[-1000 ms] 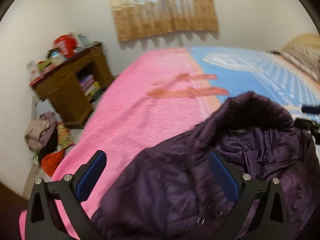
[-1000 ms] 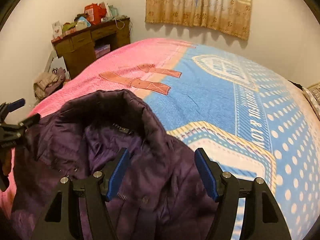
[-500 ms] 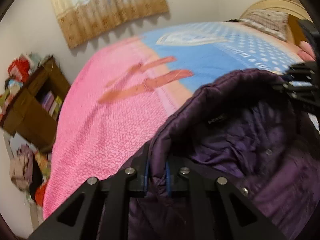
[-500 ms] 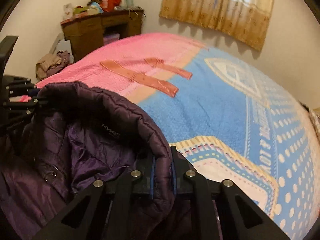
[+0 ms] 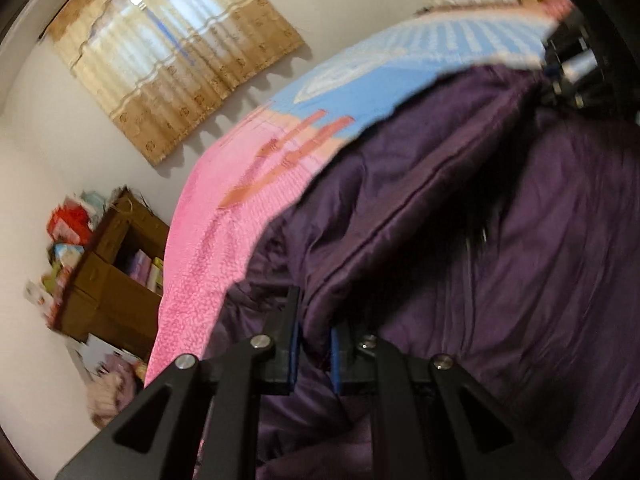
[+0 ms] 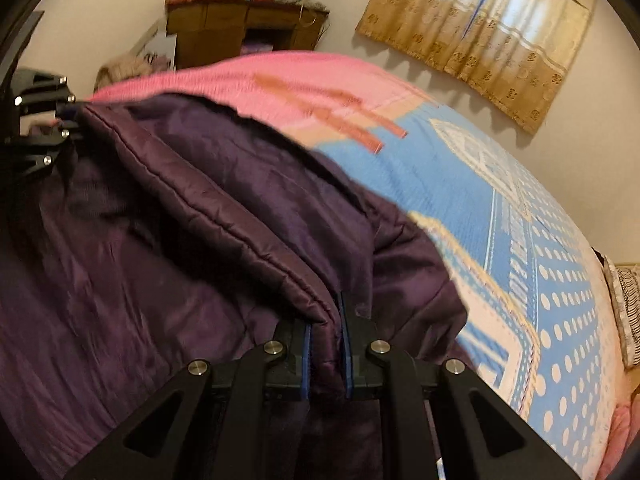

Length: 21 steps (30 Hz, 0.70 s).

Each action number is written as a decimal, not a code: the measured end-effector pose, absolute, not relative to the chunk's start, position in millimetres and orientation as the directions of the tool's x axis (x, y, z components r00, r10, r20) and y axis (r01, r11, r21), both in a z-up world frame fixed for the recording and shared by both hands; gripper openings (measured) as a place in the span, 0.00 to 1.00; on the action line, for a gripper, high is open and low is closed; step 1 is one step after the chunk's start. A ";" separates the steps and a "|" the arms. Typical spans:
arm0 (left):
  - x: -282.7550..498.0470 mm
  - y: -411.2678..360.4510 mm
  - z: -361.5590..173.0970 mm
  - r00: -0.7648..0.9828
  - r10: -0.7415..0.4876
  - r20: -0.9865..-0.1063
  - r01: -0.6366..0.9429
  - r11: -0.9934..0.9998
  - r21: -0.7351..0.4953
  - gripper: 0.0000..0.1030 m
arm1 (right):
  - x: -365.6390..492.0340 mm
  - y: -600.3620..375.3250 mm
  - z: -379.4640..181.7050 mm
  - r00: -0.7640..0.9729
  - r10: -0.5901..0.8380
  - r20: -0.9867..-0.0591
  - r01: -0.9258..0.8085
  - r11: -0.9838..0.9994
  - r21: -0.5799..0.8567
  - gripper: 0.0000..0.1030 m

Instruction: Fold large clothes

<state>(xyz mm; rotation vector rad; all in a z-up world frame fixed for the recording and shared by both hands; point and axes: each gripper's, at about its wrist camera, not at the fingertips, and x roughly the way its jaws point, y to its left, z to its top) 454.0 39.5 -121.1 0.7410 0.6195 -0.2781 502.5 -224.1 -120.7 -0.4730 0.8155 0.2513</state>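
Observation:
A dark purple quilted jacket is lifted over a bed, its seamed edge stretched between the two grippers. My left gripper is shut on a fold of that edge; the blue pads pinch the fabric. At the other end of the edge my right gripper is shut on the jacket too. The right gripper shows at the upper right of the left wrist view, and the left gripper at the far left of the right wrist view. Most of the jacket hangs below, hidden.
The bed's pink and blue blanket lies beyond the jacket. A brown cabinet with clutter on top stands by the wall, a pile of clothes at its foot. A curtain hangs behind; pillows lie at the bed's right end.
Both grippers went from open to shut on the jacket's collar edge. They have since rolled and pulled the edge taut, so that the fabric fills more of both views.

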 end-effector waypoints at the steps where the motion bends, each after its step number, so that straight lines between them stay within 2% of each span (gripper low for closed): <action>1: 452.1 36.1 -131.8 0.773 -0.011 -0.634 0.461 0.696 0.551 0.14 | 503.1 -224.6 -123.8 0.661 0.031 -0.750 -0.387 0.870 -0.306 0.11; 4: 448.2 35.4 -130.4 0.780 0.002 -0.626 0.447 0.698 0.560 0.18 | 505.0 -226.0 -126.0 0.661 0.025 -0.750 -0.371 0.879 -0.298 0.11; 7: 440.5 46.7 -88.4 0.769 -0.113 -0.630 0.448 0.798 0.403 0.23 | 507.8 -229.3 -128.2 0.657 0.026 -0.753 -0.368 0.884 -0.290 0.11; 9: 434.8 55.2 -53.3 0.785 -0.205 -0.585 0.441 0.848 0.294 0.28 | 510.2 -231.4 -130.3 0.664 0.024 -0.747 -0.364 0.884 -0.295 0.11; 11: 439.4 59.4 -31.3 0.818 -0.215 -0.534 0.388 0.892 0.234 0.53 | 508.5 -230.8 -133.8 0.681 0.018 -0.732 -0.359 0.880 -0.312 0.11; 12: 444.7 59.9 -24.7 0.830 -0.211 -0.517 0.360 0.910 0.207 0.69 | 507.9 -230.0 -134.5 0.689 0.014 -0.725 -0.357 0.877 -0.322 0.11; 14: 465.7 56.3 -21.6 0.836 -0.184 -0.518 0.309 0.936 0.167 0.71 | 499.7 -226.3 -137.6 0.706 0.002 -0.709 -0.354 0.868 -0.349 0.11; 16: 491.3 47.6 -38.7 0.807 -0.140 -0.574 0.274 0.950 0.153 0.69 | 497.2 -227.3 -138.0 0.710 0.005 -0.704 -0.353 0.868 -0.351 0.11; 18: 512.4 32.4 -77.3 0.748 -0.062 -0.661 0.241 0.953 0.183 0.68 | 497.1 -230.9 -137.2 0.706 0.017 -0.708 -0.351 0.877 -0.329 0.11; 19: 517.8 25.3 -100.1 0.705 -0.019 -0.709 0.234 0.950 0.206 0.62 | 497.5 -234.0 -136.1 0.701 0.028 -0.713 -0.351 0.883 -0.311 0.11; 21: 516.9 22.1 -129.7 0.668 0.011 -0.744 0.225 0.950 0.215 0.60 | 493.9 -237.4 -133.0 0.691 0.050 -0.721 -0.355 0.892 -0.278 0.11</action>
